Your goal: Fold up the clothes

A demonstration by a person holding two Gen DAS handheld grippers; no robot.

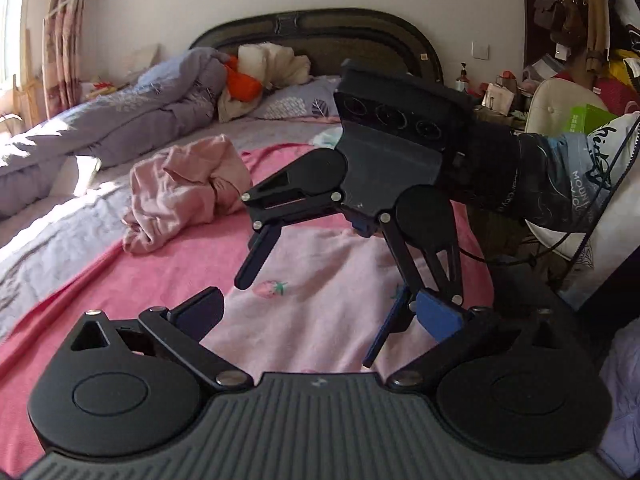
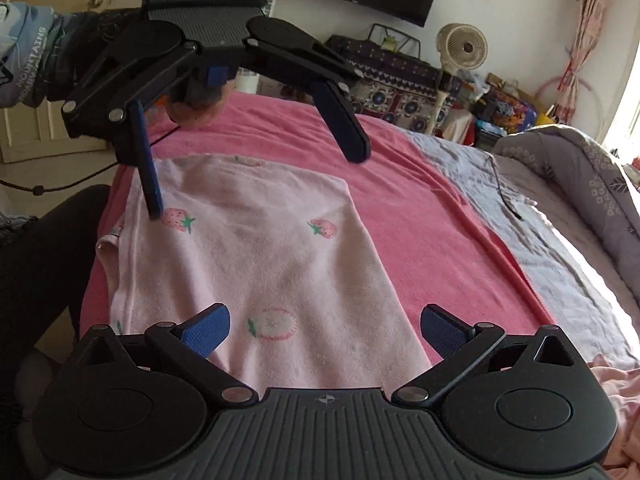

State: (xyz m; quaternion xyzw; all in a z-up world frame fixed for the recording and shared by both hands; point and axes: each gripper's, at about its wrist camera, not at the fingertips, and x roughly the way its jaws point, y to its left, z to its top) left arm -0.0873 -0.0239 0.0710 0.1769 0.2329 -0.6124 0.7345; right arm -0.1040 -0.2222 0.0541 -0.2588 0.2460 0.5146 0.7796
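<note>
Pink blanket (image 2: 420, 200) covers the bed so the strawberry top (image 2: 260, 248) can lie flat for folding. Both grippers hang above the top, right gripper (image 2: 324, 330) and left gripper (image 2: 256, 184), fingers wide open, holding nothing.

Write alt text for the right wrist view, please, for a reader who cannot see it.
A pale pink strawberry-print garment lies flat on a pink blanket on a bed. The right tongs hang open over its near edge, and the left tongs hang open over its far end.
</note>
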